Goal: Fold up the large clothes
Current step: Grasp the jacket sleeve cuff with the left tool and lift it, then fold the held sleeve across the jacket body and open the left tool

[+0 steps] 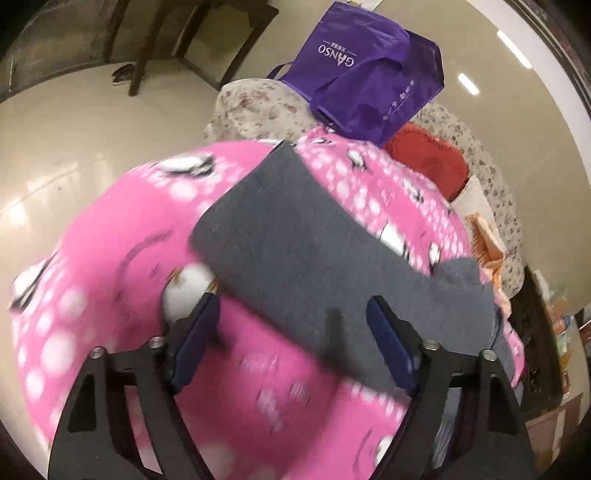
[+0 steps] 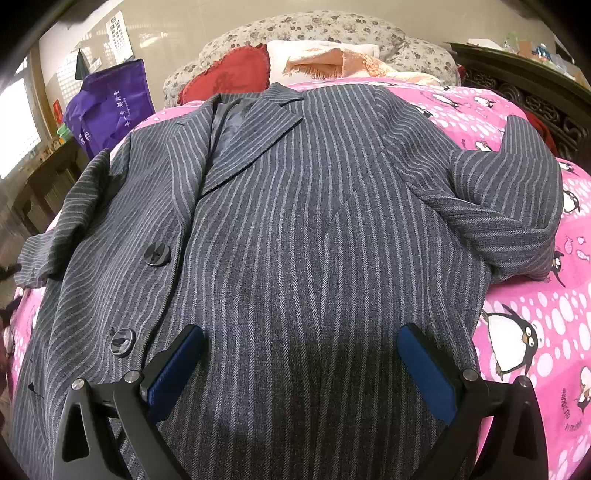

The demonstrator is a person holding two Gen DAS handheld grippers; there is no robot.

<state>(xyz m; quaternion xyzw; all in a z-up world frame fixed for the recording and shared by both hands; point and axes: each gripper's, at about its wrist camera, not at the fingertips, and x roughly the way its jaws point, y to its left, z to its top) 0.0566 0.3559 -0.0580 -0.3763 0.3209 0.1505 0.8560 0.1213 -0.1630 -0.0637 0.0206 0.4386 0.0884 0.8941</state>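
Note:
A grey pinstriped jacket [image 2: 295, 206] lies front up on a pink penguin-print blanket [image 2: 528, 295], collar towards the pillows, both sleeves spread out. My right gripper [image 2: 301, 350] hovers open over the jacket's lower front, with nothing between its blue pads [image 2: 177, 362]. The left wrist view is blurred. It shows a grey part of the jacket [image 1: 288, 236] running diagonally across the blanket [image 1: 110, 251]. My left gripper [image 1: 293, 325] is open over that grey cloth's edge, its pads apart and not pressing on it.
A purple bag [image 1: 369, 70] stands at the bed's far corner, next to a red cushion [image 2: 229, 74], floral pillows [image 2: 314, 26] and an orange towel [image 2: 332, 62]. Dark carved wood [image 2: 535, 96] borders the right side. A chair [image 1: 177, 40] stands on the tiled floor.

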